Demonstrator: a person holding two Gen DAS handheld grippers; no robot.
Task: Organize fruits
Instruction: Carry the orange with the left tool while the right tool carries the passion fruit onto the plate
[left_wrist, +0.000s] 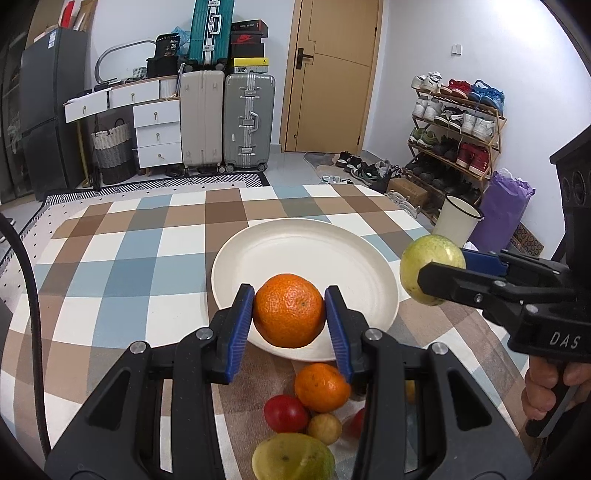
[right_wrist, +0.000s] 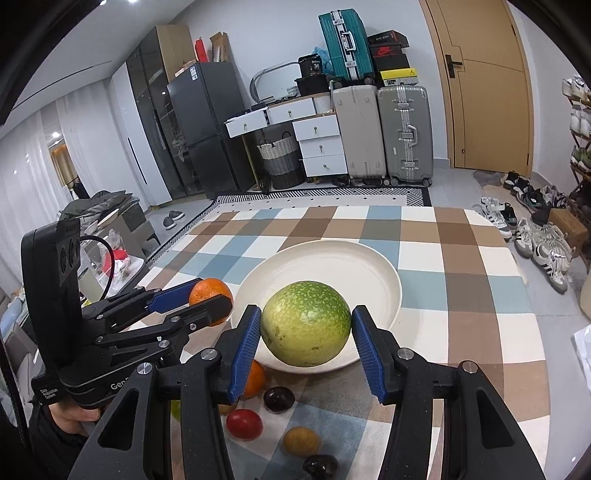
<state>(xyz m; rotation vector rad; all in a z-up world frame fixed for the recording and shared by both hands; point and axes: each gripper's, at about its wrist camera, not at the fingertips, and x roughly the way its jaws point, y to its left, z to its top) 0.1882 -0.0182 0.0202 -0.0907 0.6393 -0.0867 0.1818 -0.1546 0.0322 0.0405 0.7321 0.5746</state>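
Left gripper (left_wrist: 289, 312) clamps an orange (left_wrist: 289, 311) above the near rim of the white plate (left_wrist: 306, 236); right gripper (right_wrist: 306, 325) pinches a green fruit (right_wrist: 306, 323) beside it, likely for setting down; loose fruits (left_wrist: 308, 406) wait nearer.

My left gripper (left_wrist: 289, 312) is matt black plastic with ribbed blue pads (left_wrist: 242, 325) and bright metal pins. The orange (left_wrist: 289, 311) in it has dimpled, faintly shiny peel. My right gripper (right_wrist: 306, 325) clamps a green fruit (right_wrist: 306, 324), smooth and speckled. The plate (left_wrist: 354, 258) looks matt cream and smooth. The checked tablecloth (left_wrist: 129, 258) looks like soft cloth. A small red fruit (right_wrist: 244, 424) is glossy.
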